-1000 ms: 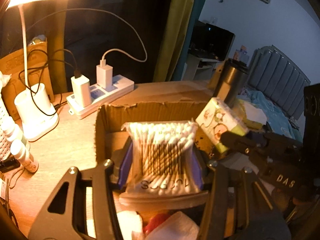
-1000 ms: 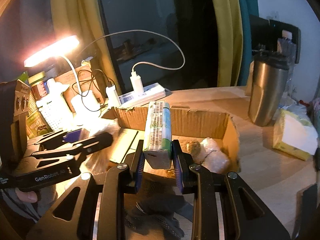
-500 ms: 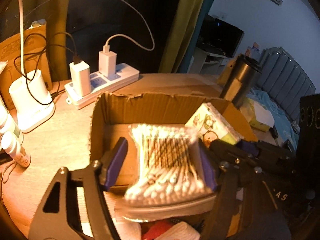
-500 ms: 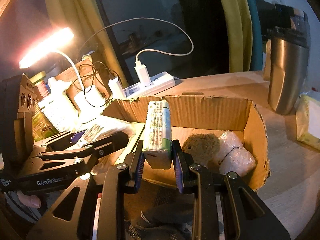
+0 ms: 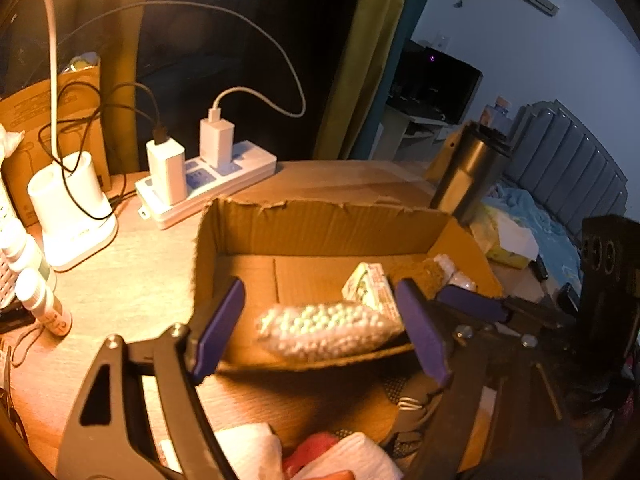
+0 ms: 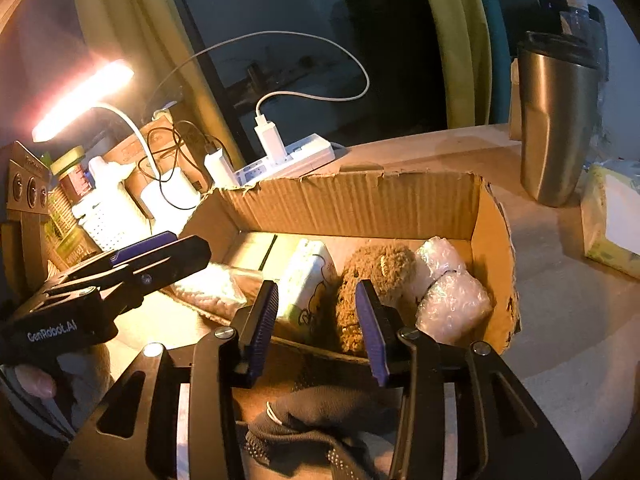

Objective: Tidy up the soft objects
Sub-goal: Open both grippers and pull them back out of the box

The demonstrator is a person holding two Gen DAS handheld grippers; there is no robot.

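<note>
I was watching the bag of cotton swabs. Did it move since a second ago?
Yes. The cotton swab bag was up between the left gripper pads; now it lies down inside the cardboard box, untouched as the jaws open.

Dim room; warm desk lamp point(image 6: 82, 98) glare; fisheye-warped edges; foreground seemingly motion-blurred.

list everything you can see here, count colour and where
cardboard box: 1, brown, centre of desk
cotton swab bag: 1, white, box near left
tissue pack: 1, white-green, in box
plush toy: 1, brown, in box
bubble wrap bundle: 1, clear, box right end
power strip: 1, white, behind box
chargers: 2, white, in strip
desk lamp: 1, white, far left
steel tumbler: 1, silver, right of box
glove: 1, dark, near edge
left hand-held gripper: black, purple pads, opening above swabs
right hand-held gripper: black, opening, nothing gripped
</note>
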